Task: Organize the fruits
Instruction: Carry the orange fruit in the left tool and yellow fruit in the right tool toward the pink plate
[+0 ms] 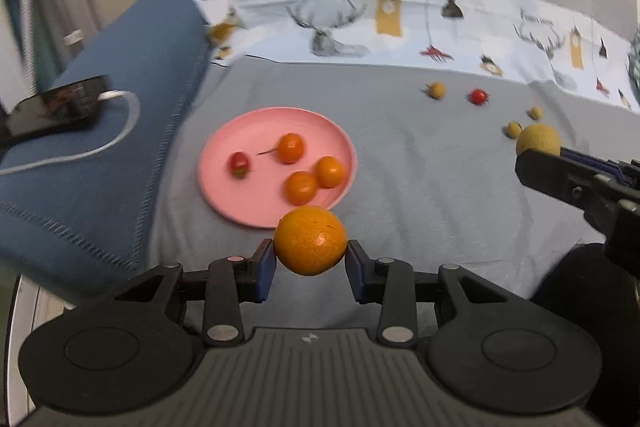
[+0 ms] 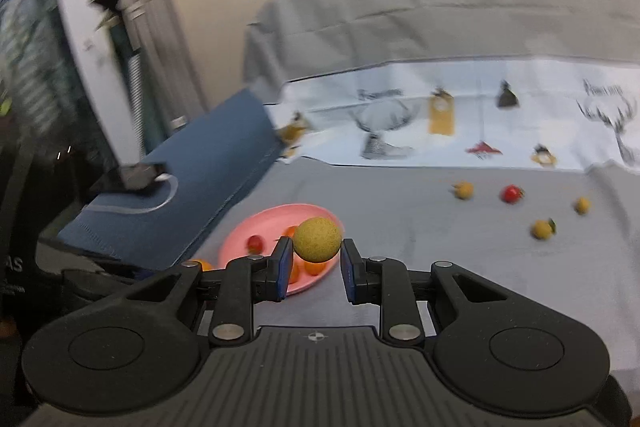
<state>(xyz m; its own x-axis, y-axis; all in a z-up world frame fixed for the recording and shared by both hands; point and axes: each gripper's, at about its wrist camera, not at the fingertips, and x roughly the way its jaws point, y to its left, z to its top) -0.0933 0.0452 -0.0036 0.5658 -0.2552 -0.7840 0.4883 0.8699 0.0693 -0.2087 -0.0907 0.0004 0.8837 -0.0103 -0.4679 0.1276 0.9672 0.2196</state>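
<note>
My left gripper (image 1: 310, 254) is shut on an orange (image 1: 310, 239) and holds it above the near rim of a pink plate (image 1: 224, 163). The plate holds three small oranges (image 1: 291, 147) and a red tomato (image 1: 239, 164). My right gripper (image 2: 316, 257) is shut on a yellow-brown round fruit (image 2: 318, 239), held above the grey cloth right of the plate (image 2: 240, 239); it also shows in the left wrist view (image 1: 538, 141). Loose on the cloth lie a red tomato (image 2: 511, 193) and three small yellow fruits (image 2: 463, 190).
A blue folded blanket (image 1: 132, 99) lies left of the plate with a black device (image 1: 56, 107) and white cable on it. A printed deer-pattern sheet (image 1: 400, 23) runs across the back. A white frame (image 2: 80, 47) stands at far left.
</note>
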